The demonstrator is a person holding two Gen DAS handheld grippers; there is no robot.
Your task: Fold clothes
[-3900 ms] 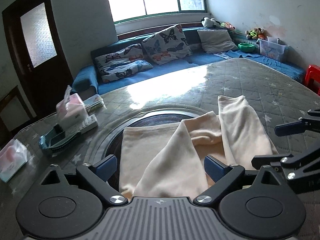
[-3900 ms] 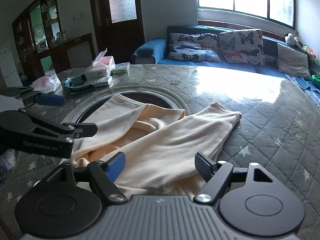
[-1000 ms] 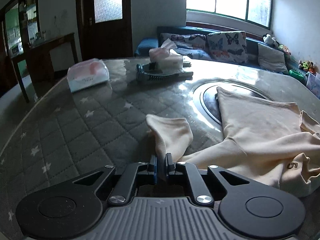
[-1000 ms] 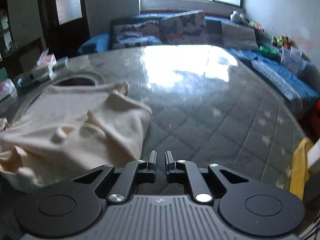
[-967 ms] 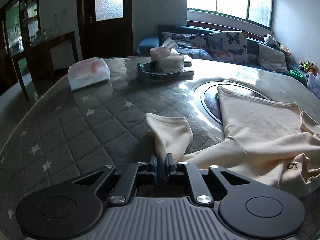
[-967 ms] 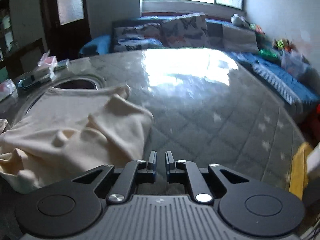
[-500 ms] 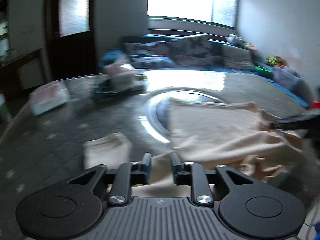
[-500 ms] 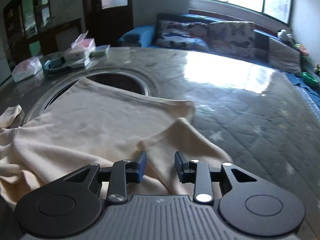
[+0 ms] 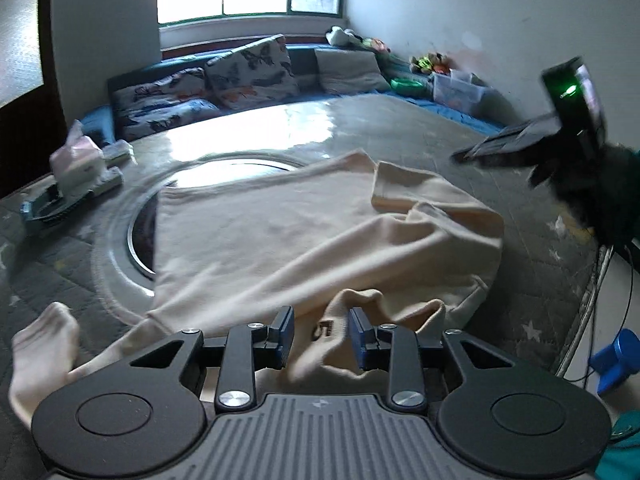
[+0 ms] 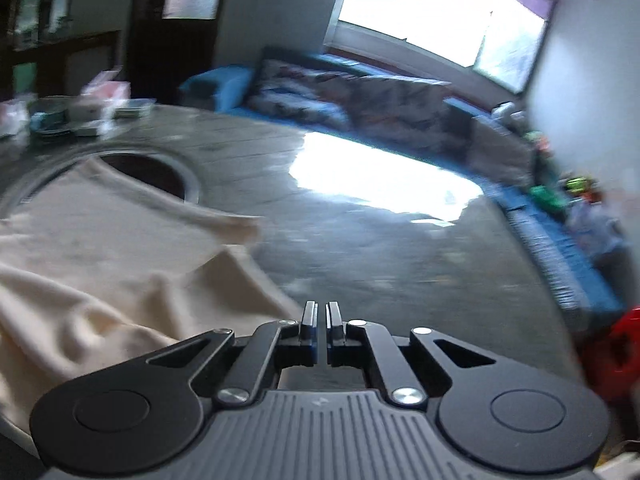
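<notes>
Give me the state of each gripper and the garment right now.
Left gripper: open, jaws straddling a bunched fold, not closed on it.
Right gripper: shut, nothing between its fingers.
Cream sweatshirt: crumpled on the quilted table, unfolded, partly over the round glass inset.

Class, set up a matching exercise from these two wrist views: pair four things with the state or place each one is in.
Things
1. left gripper
2. right gripper
3. cream garment
4. tissue pack

States or places
A. shut, nothing between its fingers
B. at the table's far left edge
C. open, over a fold of cloth
D. spread across the table's round inset

Pairs: 1-C, 2-A, 3-D, 4-B
</notes>
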